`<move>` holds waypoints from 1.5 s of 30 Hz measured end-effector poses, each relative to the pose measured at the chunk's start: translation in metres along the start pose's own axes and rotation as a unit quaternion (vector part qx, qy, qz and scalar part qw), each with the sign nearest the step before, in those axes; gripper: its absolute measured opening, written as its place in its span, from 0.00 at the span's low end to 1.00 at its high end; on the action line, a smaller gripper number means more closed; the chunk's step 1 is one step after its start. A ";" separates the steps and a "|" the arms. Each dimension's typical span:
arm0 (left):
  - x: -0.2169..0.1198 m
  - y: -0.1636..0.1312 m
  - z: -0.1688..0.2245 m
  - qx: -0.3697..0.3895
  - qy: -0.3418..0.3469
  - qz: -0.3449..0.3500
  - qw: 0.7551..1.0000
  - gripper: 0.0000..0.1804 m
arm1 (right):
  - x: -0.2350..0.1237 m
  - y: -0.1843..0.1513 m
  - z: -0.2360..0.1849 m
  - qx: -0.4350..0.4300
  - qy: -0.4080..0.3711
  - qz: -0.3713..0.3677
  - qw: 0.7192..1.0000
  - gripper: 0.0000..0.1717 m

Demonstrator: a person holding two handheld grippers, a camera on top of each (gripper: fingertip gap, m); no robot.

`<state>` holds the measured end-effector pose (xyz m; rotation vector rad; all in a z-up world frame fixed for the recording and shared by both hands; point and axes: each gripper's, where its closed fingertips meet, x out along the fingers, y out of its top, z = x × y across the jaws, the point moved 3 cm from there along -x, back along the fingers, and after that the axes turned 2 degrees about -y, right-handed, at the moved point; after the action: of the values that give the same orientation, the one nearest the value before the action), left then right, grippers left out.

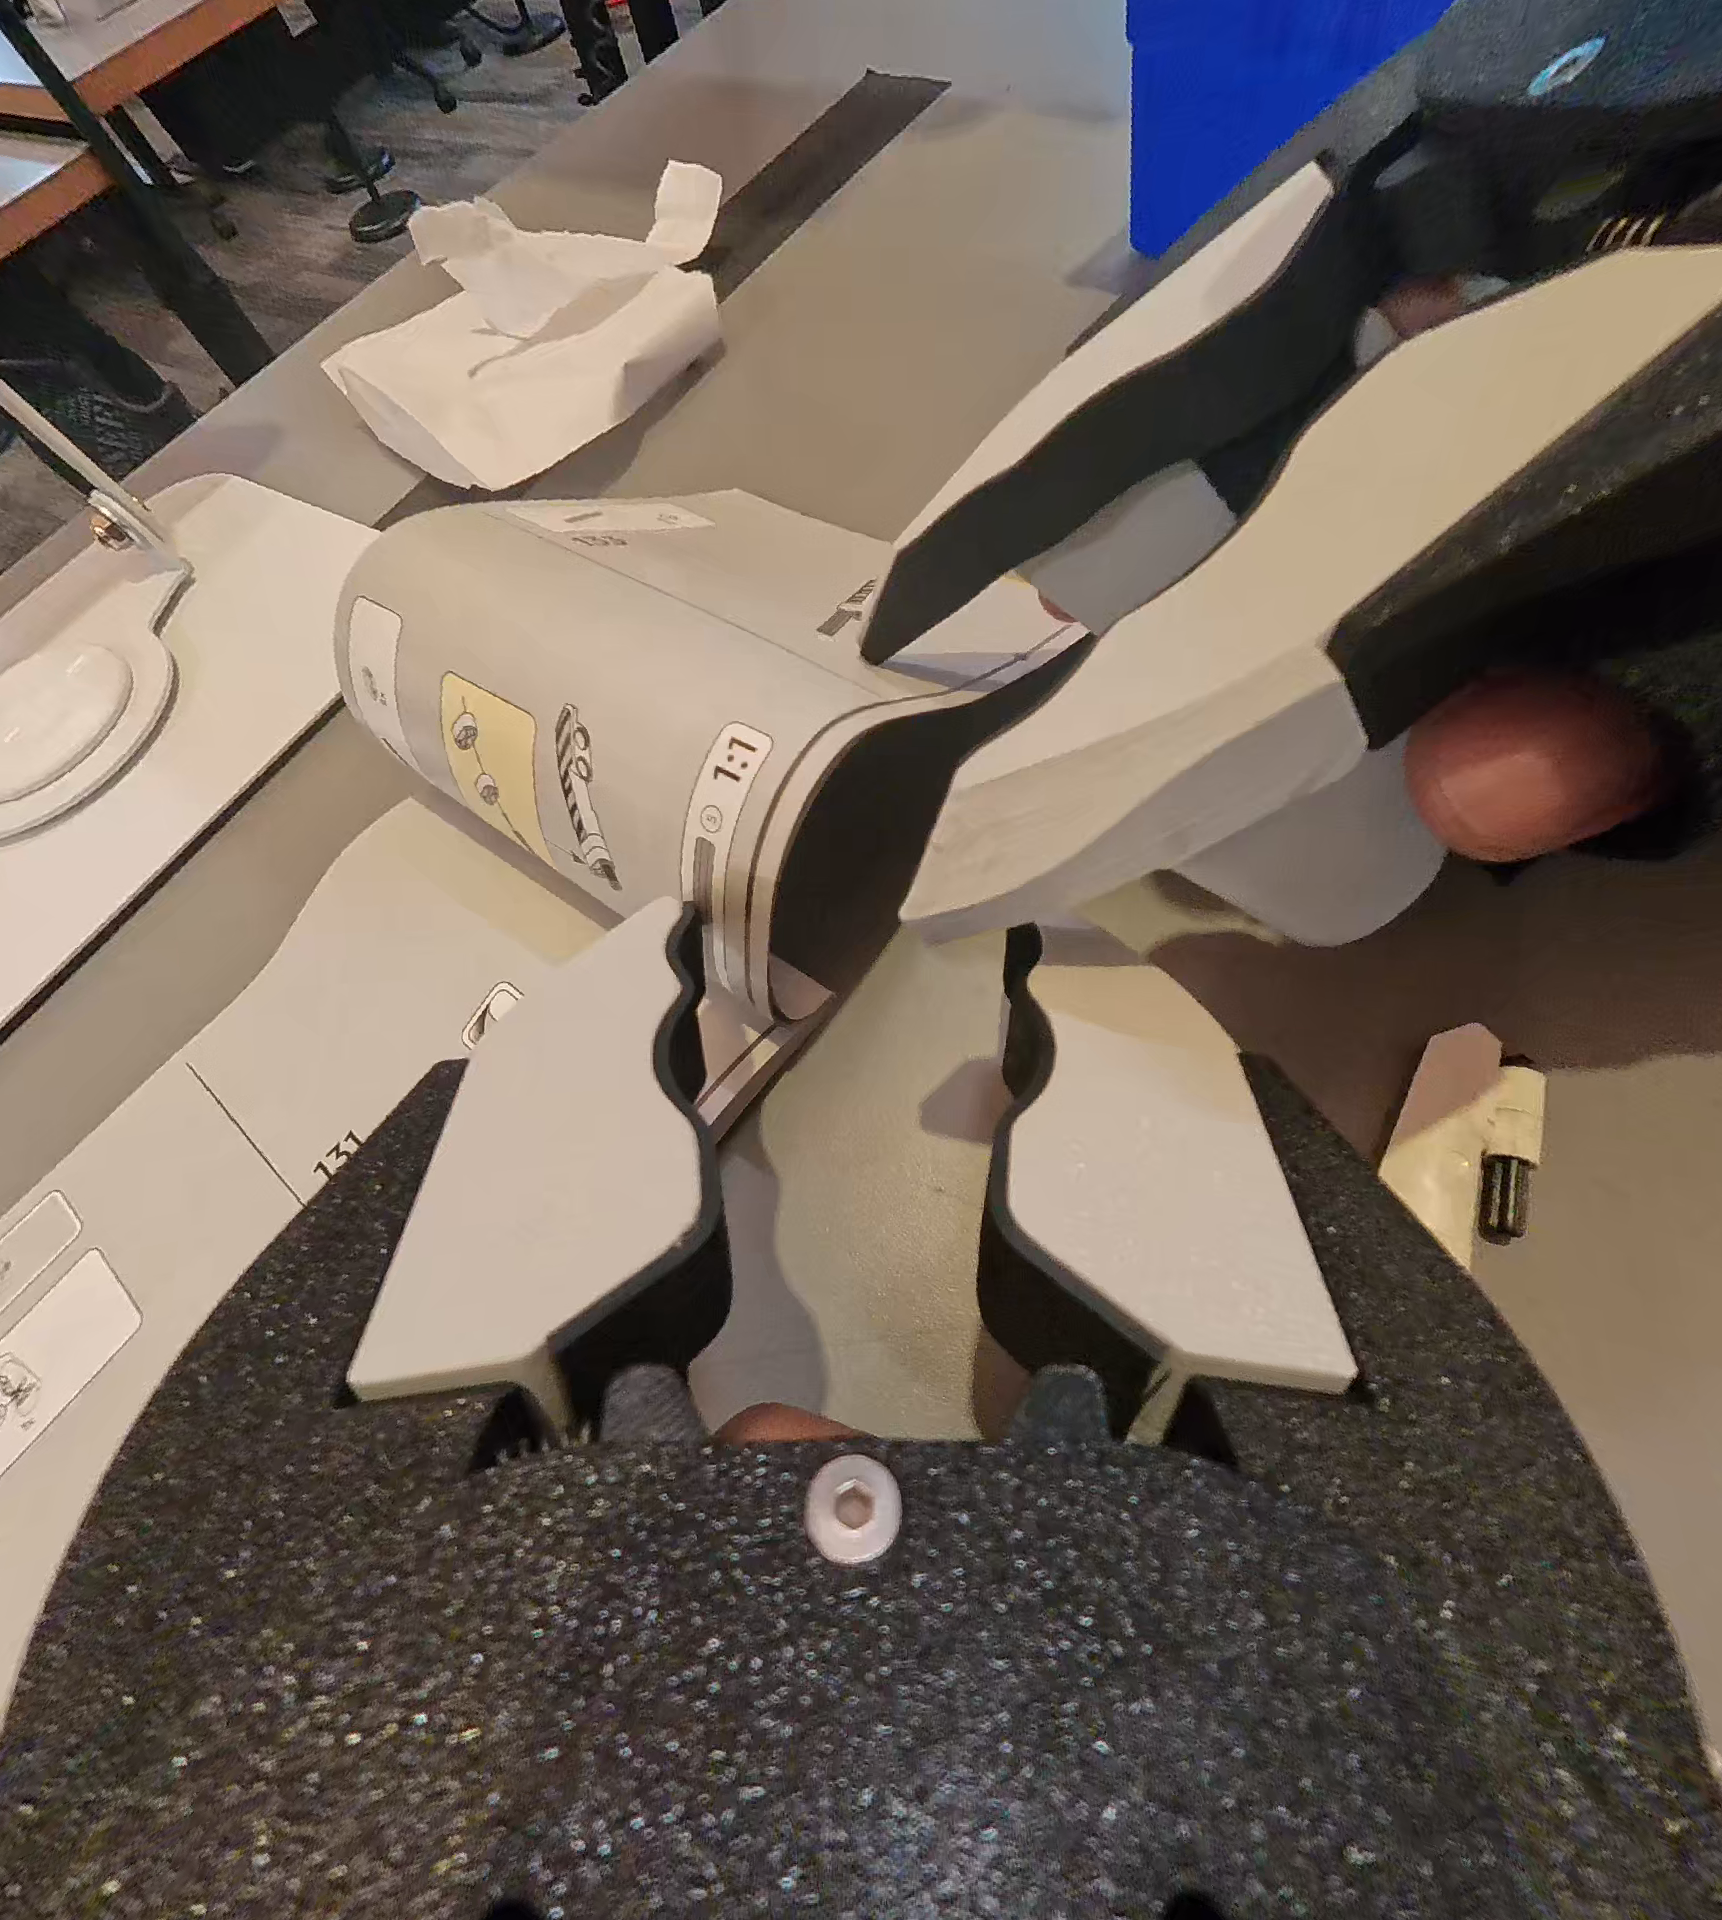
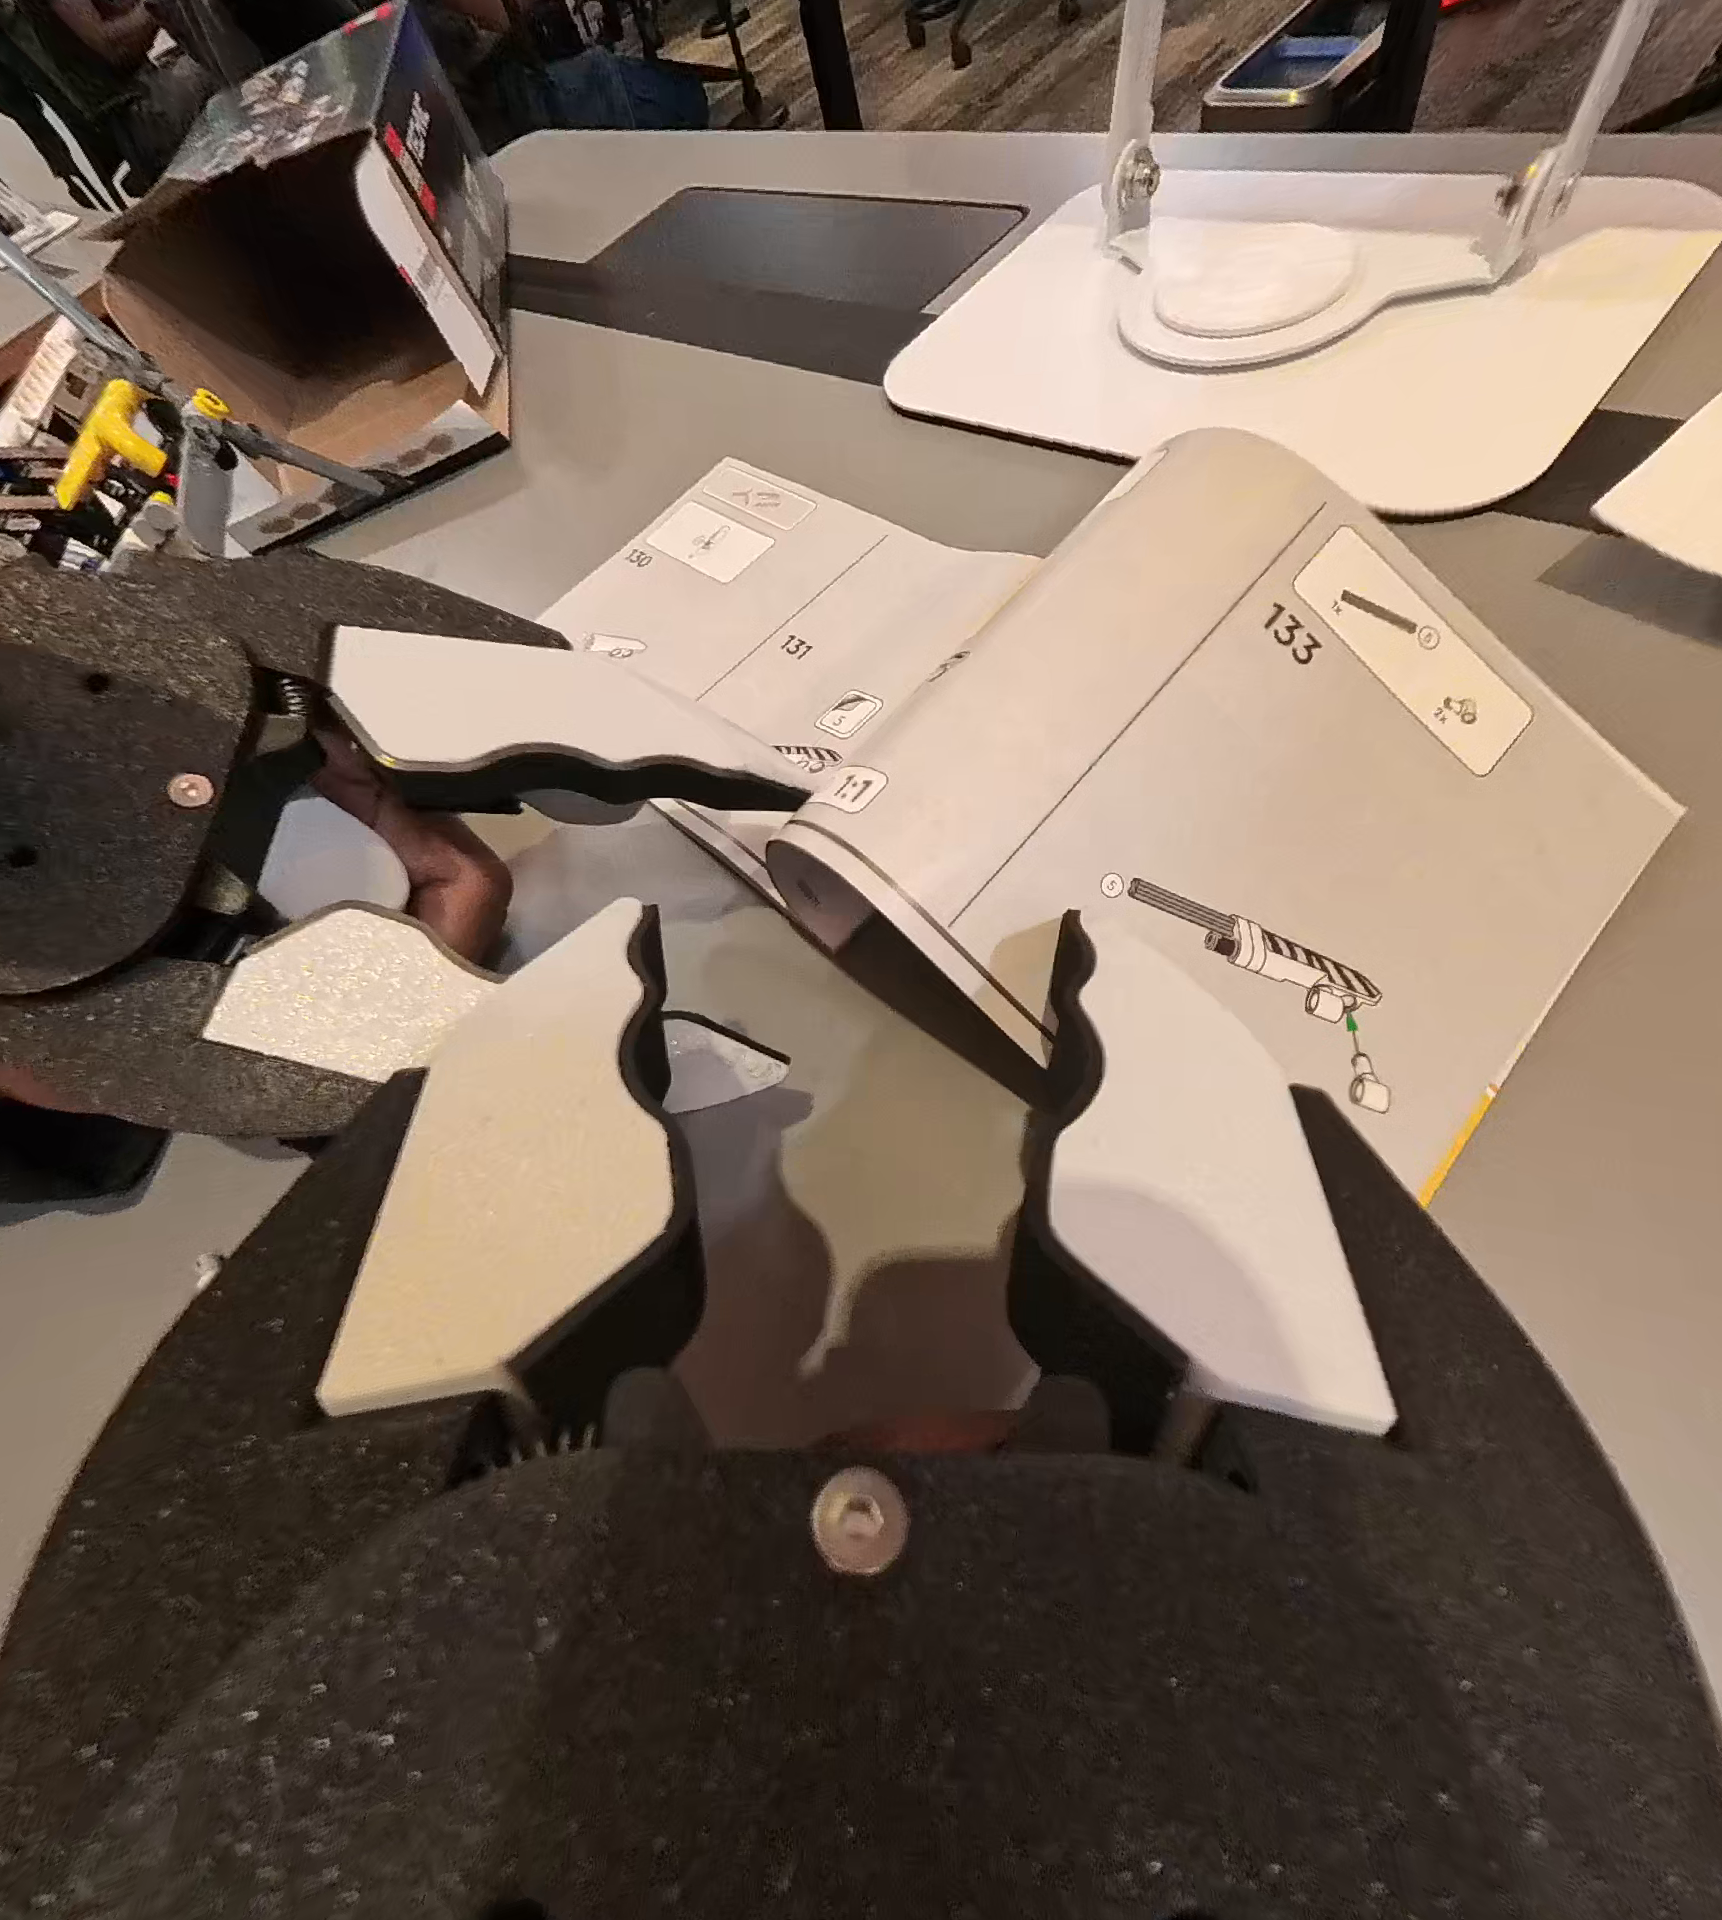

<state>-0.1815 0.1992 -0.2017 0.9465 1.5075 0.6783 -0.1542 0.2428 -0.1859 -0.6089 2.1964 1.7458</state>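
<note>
Two grippers work over one instruction booklet (image 2: 1252, 790) that lies open on a grey table (image 2: 1615, 1351). One white lamp base (image 2: 1356, 343) stands beyond the booklet, one crumpled white paper bag (image 1: 535, 353) lies farther back on the table, one opened cardboard box (image 2: 317, 281) sits off to the left, and one part-built toy model (image 2: 109, 468) of grey, black and yellow pieces lies beside that box.

The booklet has pale grey pages printed with line drawings of parts, step numbers and small boxed diagrams. One page (image 1: 566, 707) is curled up into a loose roll above the spread — its near edge is bordered by a thin dark line.

The left gripper (image 1: 852, 997) has its jaws standing apart with nothing clamped; its left fingertip (image 1: 665, 935) is right at the lower end of the curled page, and I cannot tell whether it touches it. The right gripper (image 2: 862, 977) is likewise spread wide; the page's near edge runs down to its right fingertip (image 2: 1070, 997), and the left wrist view shows one of its fingers resting on top of the page and the other under the curl, with no squeeze visible
</note>
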 end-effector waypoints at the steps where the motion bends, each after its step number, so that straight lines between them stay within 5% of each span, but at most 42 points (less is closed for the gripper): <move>1: 0.000 0.000 0.000 0.000 -0.001 0.001 1.000 0.31 | 0.000 0.001 -0.001 -0.005 -0.002 0.001 1.000 0.42; 28: -0.003 0.003 0.005 0.026 0.002 0.019 0.999 0.31 | 0.001 0.014 -0.019 -0.113 -0.033 0.017 0.993 0.40; 45: -0.005 0.003 0.005 0.018 -0.010 0.026 0.999 0.31 | 0.004 0.007 -0.014 -0.083 -0.017 0.020 0.996 0.40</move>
<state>-0.1755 0.1962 -0.1974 1.0191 1.4858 0.6786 -0.1605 0.2301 -0.1786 -0.5714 2.0680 1.9593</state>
